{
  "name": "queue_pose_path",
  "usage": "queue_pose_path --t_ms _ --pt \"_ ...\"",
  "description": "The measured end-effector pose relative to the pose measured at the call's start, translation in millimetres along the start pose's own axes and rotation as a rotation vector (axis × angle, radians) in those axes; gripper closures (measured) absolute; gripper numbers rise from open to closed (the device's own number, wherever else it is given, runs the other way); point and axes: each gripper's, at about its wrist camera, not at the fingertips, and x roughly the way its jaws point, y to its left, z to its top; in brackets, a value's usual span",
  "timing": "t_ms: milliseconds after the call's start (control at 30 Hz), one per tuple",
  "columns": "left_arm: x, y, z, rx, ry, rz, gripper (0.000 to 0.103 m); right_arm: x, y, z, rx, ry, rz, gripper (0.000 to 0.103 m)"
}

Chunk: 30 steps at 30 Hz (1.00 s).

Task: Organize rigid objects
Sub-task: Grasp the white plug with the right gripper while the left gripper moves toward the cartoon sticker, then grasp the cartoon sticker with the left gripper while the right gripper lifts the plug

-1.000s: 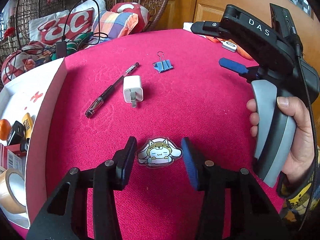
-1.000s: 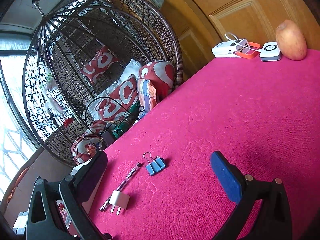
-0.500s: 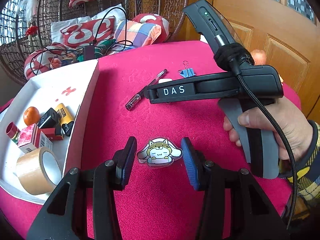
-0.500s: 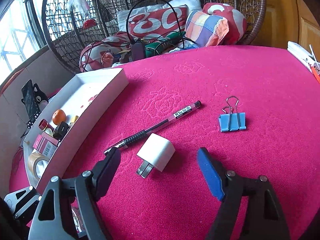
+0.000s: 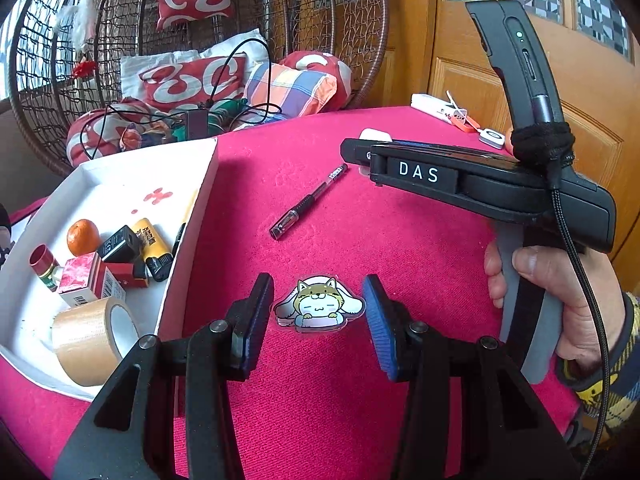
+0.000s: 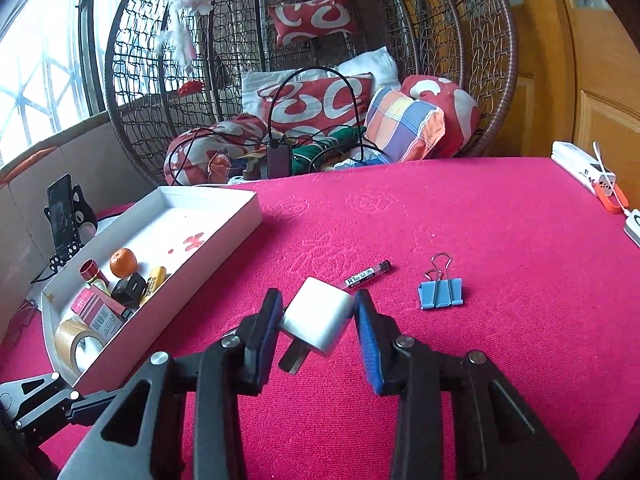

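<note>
**Right jaws closing on the charger, left gripper holding the cat sticker**

Right gripper (image 6: pixel 316 320) has the white charger plug (image 6: pixel 318 316) between its pads, jaws closing, and both pads already meet the plug's sides; the plug sits tilted with its metal prongs pointing down toward the camera. Just beyond it lies the black pen (image 6: pixel 366 275), partly hidden by the plug, and to the right, a little apart, the blue binder clip (image 6: pixel 440 294) lies flat on the pink tablecloth (image 6: pixel 500 240).

Left gripper (image 5: pixel 318 312) stands at a narrow gap around the cat sticker (image 5: pixel 318 307), which hangs between its pads (actual contact on each edge is hard to make out). To its left stands the white box (image 5: pixel 192 248), holding a tape roll (image 5: pixel 90 340), an orange (image 5: pixel 83 237) and several small packets. The person's hand (image 5: pixel 560 292) grips the right gripper's handle.
</note>
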Motion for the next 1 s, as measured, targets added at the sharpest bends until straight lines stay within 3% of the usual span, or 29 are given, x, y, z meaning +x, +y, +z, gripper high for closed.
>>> queue_pose_path --t_ms 200,367,1000 --pt "-5 0 1 0.006 -0.023 -0.002 0.057 -10 2 2 -0.003 -0.072 -0.012 0.066" --pt "-16 9 7 -0.023 -0.063 -0.016 0.057 -10 3 4 0.031 -0.046 0.019 0.066" --pt "-50 43 9 -0.084 -0.153 0.003 0.057 -29 53 26 -0.038 -0.081 0.1 0.066"
